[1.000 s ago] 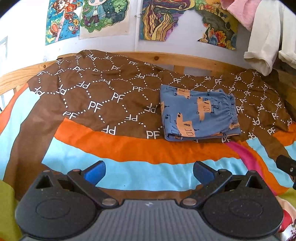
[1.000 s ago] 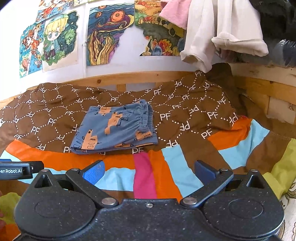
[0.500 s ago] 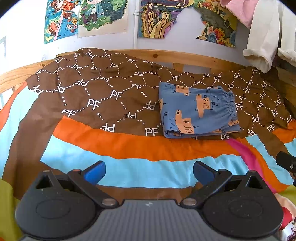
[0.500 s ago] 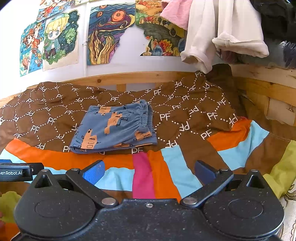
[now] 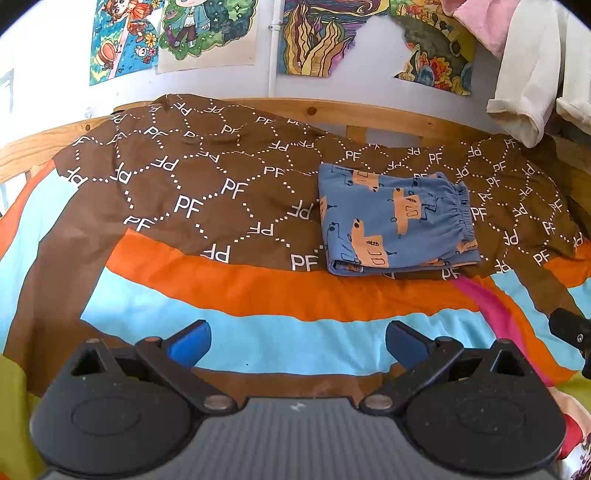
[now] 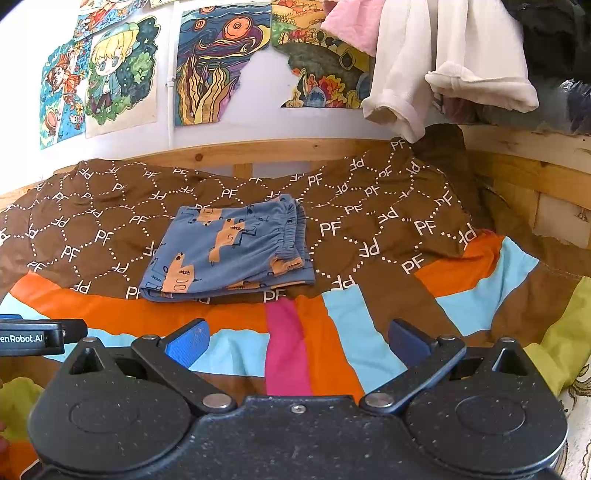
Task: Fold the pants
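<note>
1. Pants (image 5: pixel 397 221): the blue children's pants with orange vehicle prints lie folded into a compact rectangle on the bed, on the brown "PF"-patterned part of the bedspread (image 5: pixel 192 192). Their near edge sits just at the border where the brown meets the orange stripe.
2. The elastic waistband is the gathered edge on the right side of the pants, and the layers stack visibly along the near edge in your right wrist view (image 6: pixel 229 247).
3. Your left gripper (image 5: pixel 297 341) hovers near the foot side of the pants, well apart from them, above the light-blue stripe. Its blue pads are spread wide with nothing between them.
4. Your right gripper (image 6: pixel 297 339) likewise sits back from the pants, over the pink and orange patch of the bedspread (image 6: pixel 369 229). Its jaws stand wide and hold nothing.
5. Neither gripper touches the pants or the cover.
6. Beyond the pants, the wooden bed rail (image 5: pixel 369 114) runs along the far side of the bed, and the brown cover laps up against it.
7. Above the rail, beyond the pants, coloured drawings (image 6: pixel 207 62) are stuck to the white wall.
8. Up and to the right of the pants, white garments (image 6: pixel 443 66) and a pink one (image 6: pixel 351 22) hang down past the drawings.
9. To the right of the pants, a yellow-green cloth (image 6: pixel 565 339) lies at the edge of the bedspread.
</note>
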A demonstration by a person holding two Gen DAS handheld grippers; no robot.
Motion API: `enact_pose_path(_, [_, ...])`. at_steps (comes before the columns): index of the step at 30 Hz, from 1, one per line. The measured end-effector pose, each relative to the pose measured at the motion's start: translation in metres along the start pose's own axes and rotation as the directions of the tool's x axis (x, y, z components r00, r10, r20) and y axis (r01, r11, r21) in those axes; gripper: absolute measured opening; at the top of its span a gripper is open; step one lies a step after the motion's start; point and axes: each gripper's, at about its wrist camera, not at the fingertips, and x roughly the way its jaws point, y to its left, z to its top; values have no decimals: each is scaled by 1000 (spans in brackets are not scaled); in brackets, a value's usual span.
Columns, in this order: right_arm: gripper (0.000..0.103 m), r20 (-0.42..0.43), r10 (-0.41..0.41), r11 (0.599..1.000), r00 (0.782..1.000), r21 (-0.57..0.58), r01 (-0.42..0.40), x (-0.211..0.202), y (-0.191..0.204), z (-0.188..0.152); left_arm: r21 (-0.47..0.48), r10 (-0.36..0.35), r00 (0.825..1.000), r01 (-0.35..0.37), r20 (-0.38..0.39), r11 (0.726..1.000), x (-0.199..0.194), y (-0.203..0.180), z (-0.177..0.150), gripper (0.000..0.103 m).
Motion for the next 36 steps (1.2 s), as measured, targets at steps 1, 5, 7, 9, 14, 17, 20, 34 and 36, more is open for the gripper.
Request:
enact_pose_path(1, [102,0,0,1000,1000,0,0,0,0,0,0,0,1000,0,0,1000,0,0,0,103])
enact_pose_path(5, [102,-2,0,1000,1000,0,0,0,0,-1,0,1,1000,-1,-1,1000,0,0,0,103])
enact_pose_path(7, [102,-3,1,1000,1000,-2,-1,1,0,-1,-1,1,1000,-1,0,1000,0,0,0,103])
enact_pose_path(9, [102,-3,1,1000,1000,-3,-1,1,0,-1,-1,1,1000,-1,-1,1000,0,0,0,103])
enact_pose_path(14, [102,-3,0,1000,1000,0,0,1,0,-1,0,2,1000,-2,0,1000,0,-1,0,103])
enact_pose_path(17, [102,-4,0,1000,1000,1,0,1,0,-2,0,3,1000,-3,0,1000,0,-1,0,103])
enact_pose_path(20, [102,-5,-1,1000,1000,0,1,1,0,-2,-2,2,1000,-2,-1,1000,0,-1,0,103])
enact_pose_path(34, [102,-11,5,1000,1000,-2,-5,3,1,-4,-39,-4,996,1,-87,999,5,0,3,103])
enact_pose_path(36, [102,-12,7,1000,1000,3,-7,3,1,-4,-34,-1,995,-2,-104,999,6,0,3,103])
